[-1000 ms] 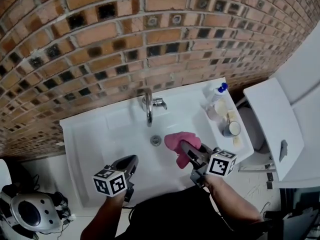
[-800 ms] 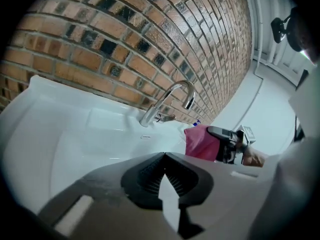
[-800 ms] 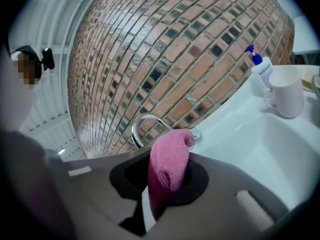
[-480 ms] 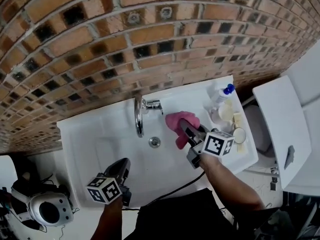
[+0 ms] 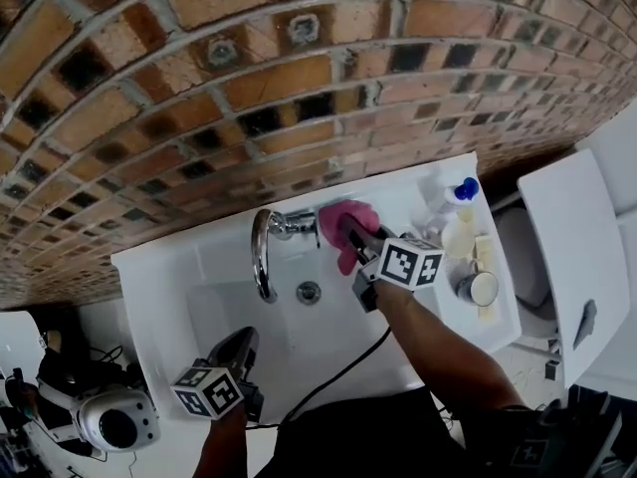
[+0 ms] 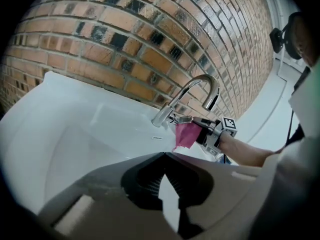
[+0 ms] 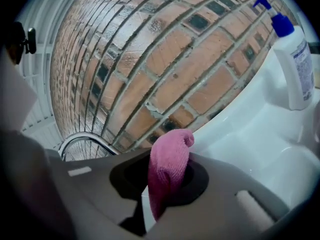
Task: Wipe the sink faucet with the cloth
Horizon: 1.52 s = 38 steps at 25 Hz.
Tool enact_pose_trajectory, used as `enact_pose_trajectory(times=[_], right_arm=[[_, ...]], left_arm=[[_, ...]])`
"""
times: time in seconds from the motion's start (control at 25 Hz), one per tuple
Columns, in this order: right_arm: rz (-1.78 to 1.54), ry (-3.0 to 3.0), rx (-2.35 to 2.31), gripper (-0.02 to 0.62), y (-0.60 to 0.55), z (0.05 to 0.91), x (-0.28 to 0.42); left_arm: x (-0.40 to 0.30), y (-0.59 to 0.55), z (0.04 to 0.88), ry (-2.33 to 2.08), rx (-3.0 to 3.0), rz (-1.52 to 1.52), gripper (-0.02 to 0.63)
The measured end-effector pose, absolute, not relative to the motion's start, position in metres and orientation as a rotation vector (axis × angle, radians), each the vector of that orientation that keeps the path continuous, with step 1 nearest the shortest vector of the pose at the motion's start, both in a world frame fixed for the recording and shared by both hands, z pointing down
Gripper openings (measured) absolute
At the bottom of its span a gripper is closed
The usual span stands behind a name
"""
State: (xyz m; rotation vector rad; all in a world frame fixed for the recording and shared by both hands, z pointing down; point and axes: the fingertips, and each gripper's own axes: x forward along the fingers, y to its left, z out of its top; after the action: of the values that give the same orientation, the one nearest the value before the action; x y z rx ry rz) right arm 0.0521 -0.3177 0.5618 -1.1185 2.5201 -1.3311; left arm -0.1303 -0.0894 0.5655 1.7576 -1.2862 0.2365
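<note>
Quick count from the head view: 1 white sink (image 5: 149, 277), 1 chrome gooseneck faucet (image 5: 261, 257), 1 pink cloth (image 5: 336, 217), 2 grippers.

The right gripper (image 5: 350, 233) is clamped tight on the cloth. In its own view the cloth sticks up from between the jaws with a rounded fold on top. The cloth sits at the 12 o'clock edge of the sink, pushed against the lever at the faucet's base, on the faucet's 3 o'clock side. A loose end hangs down toward the basin.

The left gripper (image 5: 243, 341) hangs over the sink's 6 o'clock rim, well apart from the faucet. Its jaws are pinched down to a sliver with nothing in them.

The basin holds just 1 drain (image 5: 310, 291), nothing else. On the ledge at 3 o'clock there's 1 pump bottle (image 5: 450, 195) with a blue top, and toward 4 o'clock 1 small round cup (image 5: 479, 288); can't tell what's in it. 1 black cable (image 5: 343, 366) runs over the front rim. A brick wall (image 5: 249, 78) is behind it all.
</note>
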Motion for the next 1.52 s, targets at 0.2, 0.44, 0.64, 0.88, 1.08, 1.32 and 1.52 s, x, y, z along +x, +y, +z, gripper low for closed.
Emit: enact_pose_trajectory(times=[0.2, 0.44, 0.64, 0.88, 1.08, 1.32, 1.52], right_arm=[[-1.434, 2.464, -1.039, 0.049, -0.331, 0.576, 0.024], [-1.493, 2.425, -0.924, 0.049, -0.333, 0.575, 0.000], [-1.565, 2.332, -0.876, 0.049, -0.330, 0.575, 0.000], [-1.562, 2.312, -0.881, 0.049, -0.324, 0.567, 0.001], [-1.502, 2.382, -0.889, 0.048, -0.311, 0.555, 0.000], [-1.460, 2.403, -0.889, 0.048, -0.295, 0.538, 0.002], [-1.420, 2.433, -0.893, 0.049, -0.282, 0.525, 0.004]], left_arm=[[-0.129, -0.096, 0.570, -1.270, 1.733, 0.272, 0.005], [-0.126, -0.099, 0.580, -1.237, 1.716, 0.299, 0.004], [-0.122, -0.100, 0.583, -1.217, 1.720, 0.299, 0.005], [-0.119, -0.097, 0.583, -1.204, 1.743, 0.300, 0.004], [-0.116, -0.092, 0.579, -1.195, 1.766, 0.290, 0.005], [-0.114, -0.087, 0.571, -1.190, 1.802, 0.274, 0.004], [-0.112, -0.078, 0.564, -1.180, 1.836, 0.269, 0.005]])
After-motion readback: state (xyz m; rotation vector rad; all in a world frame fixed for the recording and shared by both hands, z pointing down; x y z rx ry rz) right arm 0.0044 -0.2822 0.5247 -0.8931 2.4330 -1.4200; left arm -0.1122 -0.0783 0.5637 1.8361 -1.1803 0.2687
